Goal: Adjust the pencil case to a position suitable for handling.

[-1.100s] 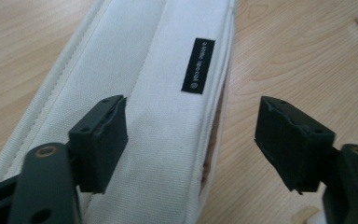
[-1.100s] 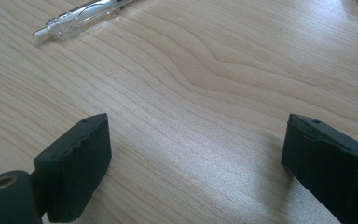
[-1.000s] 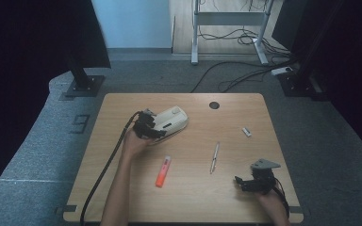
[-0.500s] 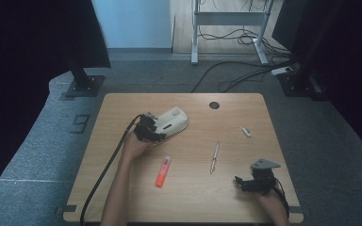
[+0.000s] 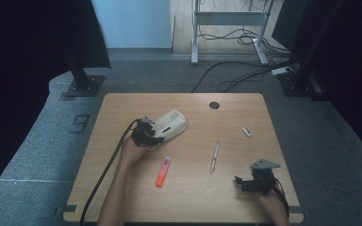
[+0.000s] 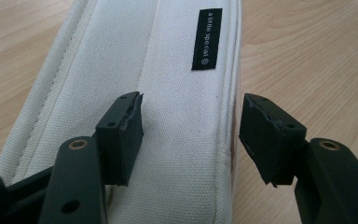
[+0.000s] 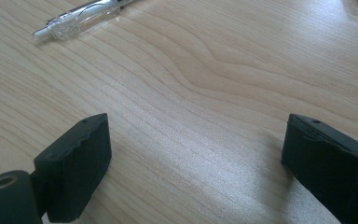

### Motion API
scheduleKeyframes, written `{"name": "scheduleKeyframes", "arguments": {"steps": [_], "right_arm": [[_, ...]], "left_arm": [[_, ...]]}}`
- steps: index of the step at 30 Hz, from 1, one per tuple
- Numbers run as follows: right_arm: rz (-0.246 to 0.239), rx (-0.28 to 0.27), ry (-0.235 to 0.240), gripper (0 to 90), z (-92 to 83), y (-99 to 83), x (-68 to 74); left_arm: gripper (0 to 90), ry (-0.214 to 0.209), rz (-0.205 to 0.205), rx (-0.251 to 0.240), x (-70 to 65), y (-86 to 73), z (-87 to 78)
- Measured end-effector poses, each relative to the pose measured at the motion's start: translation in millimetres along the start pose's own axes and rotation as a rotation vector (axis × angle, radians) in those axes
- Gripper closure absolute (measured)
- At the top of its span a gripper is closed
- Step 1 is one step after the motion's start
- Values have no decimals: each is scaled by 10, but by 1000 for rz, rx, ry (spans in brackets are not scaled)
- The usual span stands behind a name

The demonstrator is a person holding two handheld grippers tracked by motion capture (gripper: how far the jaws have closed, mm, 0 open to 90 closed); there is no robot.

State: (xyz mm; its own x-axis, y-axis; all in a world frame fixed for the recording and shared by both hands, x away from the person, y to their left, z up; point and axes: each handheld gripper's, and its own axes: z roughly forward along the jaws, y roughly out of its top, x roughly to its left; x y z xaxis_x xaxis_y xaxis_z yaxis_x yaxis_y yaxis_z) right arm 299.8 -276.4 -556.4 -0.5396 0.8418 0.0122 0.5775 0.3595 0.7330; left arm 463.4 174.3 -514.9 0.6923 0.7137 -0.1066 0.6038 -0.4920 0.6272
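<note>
- High view: one pale wooden rectangular table [image 5: 122, 197] carries one white canvas pencil pouch [image 5: 170, 125], one orange highlighter marker [image 5: 163, 171], one clear plastic ballpoint pen [image 5: 214, 157], one small white cap-like piece [image 5: 246, 132] and one dark round grommet hole [image 5: 214, 105]
- Two black hand-held grippers are at work, one per hand: the left gripper [image 5: 156, 134] at the near end of the pouch, the right gripper [image 5: 242, 183] near the table's front right corner
- The white pouch lies flat on the table, left of centre and towards the far half; it is the one container here, and whether it is zipped or what it holds I cannot tell
- Left gripper view: the left gripper [image 6: 191, 128] has just been closing and stands about half open, its jaws astride the pouch [image 6: 182, 60] near the seam along one edge; the pads sit over the fabric and edge, not yet squeezing it
- One black label with white lettering [image 6: 207, 38] is sewn on the pouch
- Right gripper view: the right gripper [image 7: 196, 154] stands wide open over bare wood with nothing between the jaws; the clear pen [image 7: 81, 18] lies well beyond them
</note>
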Motion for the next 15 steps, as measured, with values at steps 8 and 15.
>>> {"name": "scheduleKeyframes", "arguments": {"steps": [8,15], "right_arm": [[0,0,0,78,0,0,0],[-1,0,0,79,0,0,0]], "left_arm": [[403,19,7,5,-66,-82,-54],[402,36,14,20,-145,-176,-131]]}}
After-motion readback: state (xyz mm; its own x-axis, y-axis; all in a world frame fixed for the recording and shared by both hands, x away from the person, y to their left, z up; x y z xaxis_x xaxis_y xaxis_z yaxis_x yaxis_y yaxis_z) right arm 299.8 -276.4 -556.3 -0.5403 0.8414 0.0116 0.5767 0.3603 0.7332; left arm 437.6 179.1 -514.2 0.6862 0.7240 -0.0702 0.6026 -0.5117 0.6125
